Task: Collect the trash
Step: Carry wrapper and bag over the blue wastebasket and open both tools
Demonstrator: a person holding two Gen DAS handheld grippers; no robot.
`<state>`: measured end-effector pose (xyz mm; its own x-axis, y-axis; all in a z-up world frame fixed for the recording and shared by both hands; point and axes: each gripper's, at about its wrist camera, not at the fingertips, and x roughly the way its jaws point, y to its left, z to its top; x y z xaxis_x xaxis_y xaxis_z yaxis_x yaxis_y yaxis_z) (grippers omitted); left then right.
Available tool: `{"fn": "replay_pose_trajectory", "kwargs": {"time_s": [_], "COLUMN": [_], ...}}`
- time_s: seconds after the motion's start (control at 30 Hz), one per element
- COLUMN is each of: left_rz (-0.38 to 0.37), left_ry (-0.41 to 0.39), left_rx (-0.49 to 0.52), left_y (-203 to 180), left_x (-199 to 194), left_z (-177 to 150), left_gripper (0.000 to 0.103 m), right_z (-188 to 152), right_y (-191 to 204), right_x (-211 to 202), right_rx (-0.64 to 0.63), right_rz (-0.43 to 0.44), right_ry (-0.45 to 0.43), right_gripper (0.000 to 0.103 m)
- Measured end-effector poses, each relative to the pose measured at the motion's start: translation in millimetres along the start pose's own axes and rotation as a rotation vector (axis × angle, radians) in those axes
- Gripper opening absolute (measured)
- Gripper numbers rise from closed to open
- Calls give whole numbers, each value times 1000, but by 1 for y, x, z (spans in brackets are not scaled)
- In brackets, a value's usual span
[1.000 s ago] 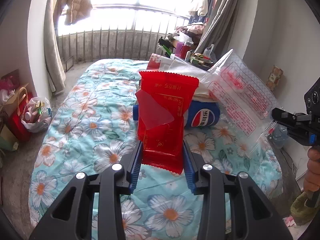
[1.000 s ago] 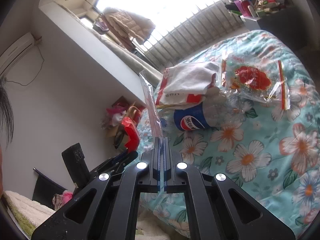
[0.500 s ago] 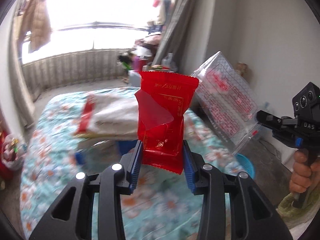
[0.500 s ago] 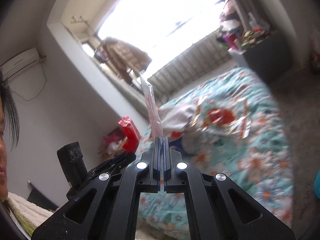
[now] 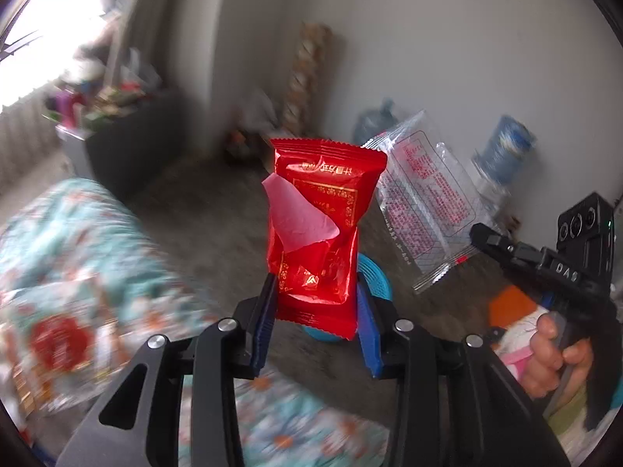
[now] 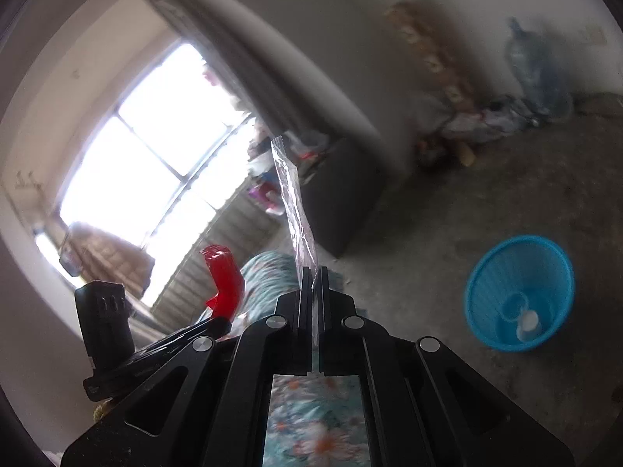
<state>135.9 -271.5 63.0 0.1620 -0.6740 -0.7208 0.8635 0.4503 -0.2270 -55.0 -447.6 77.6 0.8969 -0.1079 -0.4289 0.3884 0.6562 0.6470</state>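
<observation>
Both views have swung away from the bed since a second ago: then the left wrist camera looked down the flowered turquoise bedspread point(image 5: 97, 257) toward the balcony railing, with a blue cola bottle and white bag lying on it, and now the bedspread sits blurred at the lower left while grey floor and a pale wall fill the rest. The left tongs point(image 5: 316, 303) grip the same crinkled red foil snack wrapper point(image 5: 315, 233) between their blue pads, upright, its pale torn flap unchanged. The right tongs point(image 6: 311, 284) are clenched on the clear plastic packet with red printing point(image 5: 424, 198), held by its lower corner as before. In the left wrist view that packet shows broadside, up and to the right of the red wrapper and apart from it, with a hand point(image 5: 553, 354) wrapped round the right tool's grip; only a sliver of a round blue plastic mesh basket point(image 5: 375, 276) peeks out behind the red wrapper. The right wrist view sees the clear packet only edge-on, a thin strip rising from the closed jaws, but gives the blue basket point(image 6: 483, 272) whole, standing on the floor to the right with a small clear bottle point(image 6: 525, 321) lying in its bottom. It also shows the red wrapper as a small curl at the left.
</observation>
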Motion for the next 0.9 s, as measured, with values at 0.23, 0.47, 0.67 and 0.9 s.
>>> {"fn": "replay_pose_trajectory", "kwargs": {"time_s": [0.23,0.47,0.67,0.9], "left_rz": [-34,-47,-13,-30], "left_ry": [345,523,563,510], "left_rx": [22,22,9,-22], "left_y": [-34,-45,-47,-45], "left_x": [182,301,351,340], "left_z": [31,28,19,26], "left_gripper": [37,38,57,64], "right_z": [-5,-11,-13,-22], "right_y": [-135,-220,-275,-278], "right_x": [35,106,139,120], "right_rx": [346,494,560,558], "right_rz": [-233,-347,-517,-568], "right_ry": [11,96,149,114], "right_gripper": [1,1,43,55]}}
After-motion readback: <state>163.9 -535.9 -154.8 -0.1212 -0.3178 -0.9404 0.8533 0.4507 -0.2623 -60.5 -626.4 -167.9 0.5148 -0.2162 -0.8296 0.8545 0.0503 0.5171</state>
